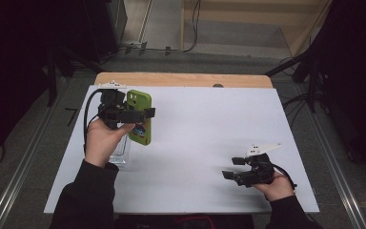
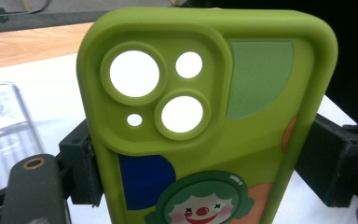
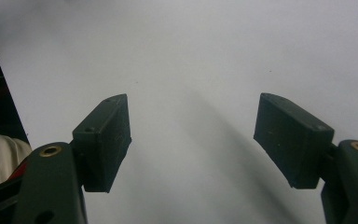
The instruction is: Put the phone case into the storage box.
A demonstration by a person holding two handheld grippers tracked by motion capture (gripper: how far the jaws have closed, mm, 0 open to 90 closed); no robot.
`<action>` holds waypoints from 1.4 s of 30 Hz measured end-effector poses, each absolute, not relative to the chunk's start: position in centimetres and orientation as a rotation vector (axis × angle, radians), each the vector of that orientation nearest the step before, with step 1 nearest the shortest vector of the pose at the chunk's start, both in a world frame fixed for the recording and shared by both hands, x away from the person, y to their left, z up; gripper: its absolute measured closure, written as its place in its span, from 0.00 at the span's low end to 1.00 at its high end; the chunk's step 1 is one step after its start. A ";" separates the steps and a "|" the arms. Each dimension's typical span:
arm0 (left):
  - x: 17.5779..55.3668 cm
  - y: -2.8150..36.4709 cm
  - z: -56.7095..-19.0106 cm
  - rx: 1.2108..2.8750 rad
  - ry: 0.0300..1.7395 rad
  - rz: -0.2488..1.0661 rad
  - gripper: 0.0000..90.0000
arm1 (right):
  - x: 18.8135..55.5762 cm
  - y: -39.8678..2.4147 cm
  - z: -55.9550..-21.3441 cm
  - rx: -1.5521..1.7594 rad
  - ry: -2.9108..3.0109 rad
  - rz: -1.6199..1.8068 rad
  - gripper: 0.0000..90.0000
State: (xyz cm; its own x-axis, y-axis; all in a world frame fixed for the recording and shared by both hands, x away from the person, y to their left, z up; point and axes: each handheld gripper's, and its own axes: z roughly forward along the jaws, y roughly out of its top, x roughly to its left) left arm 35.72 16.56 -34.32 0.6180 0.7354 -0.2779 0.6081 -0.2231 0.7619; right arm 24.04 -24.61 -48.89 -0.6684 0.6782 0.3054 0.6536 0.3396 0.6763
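- Left gripper clamps green phone case across its width; long axis runs up/away, held above table.
- Clear case lies below left hand, prob. flat.
- Right gripper well apart, jaws wide, empty.

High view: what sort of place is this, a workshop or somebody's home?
Probably a lab or recording studio rather than a home. A white table stands on a bare floor between dark curtains, cables trail behind it, and a person works hand-held tongs, one gripping a green phone case.
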 end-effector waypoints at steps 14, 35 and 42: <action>36.0 18.9 -33.7 1.882 1.115 0.223 0.19 | 24.1 -24.6 -48.9 1.276 2.547 1.271 0.28; 37.8 21.4 -34.8 1.825 1.256 0.377 0.19 | 24.1 -24.9 -49.0 1.296 2.537 1.276 0.28; 39.3 21.4 -34.9 1.811 1.256 0.388 0.19 | 24.1 -24.9 -48.9 1.301 2.534 1.279 0.28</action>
State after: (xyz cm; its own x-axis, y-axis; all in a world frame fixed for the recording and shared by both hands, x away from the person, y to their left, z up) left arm 39.33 21.40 -34.90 0.4413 0.8716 -0.2135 0.5990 -0.1090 0.7933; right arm 24.13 -24.86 -48.94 -0.6524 0.6844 0.3256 0.6685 0.3171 0.6727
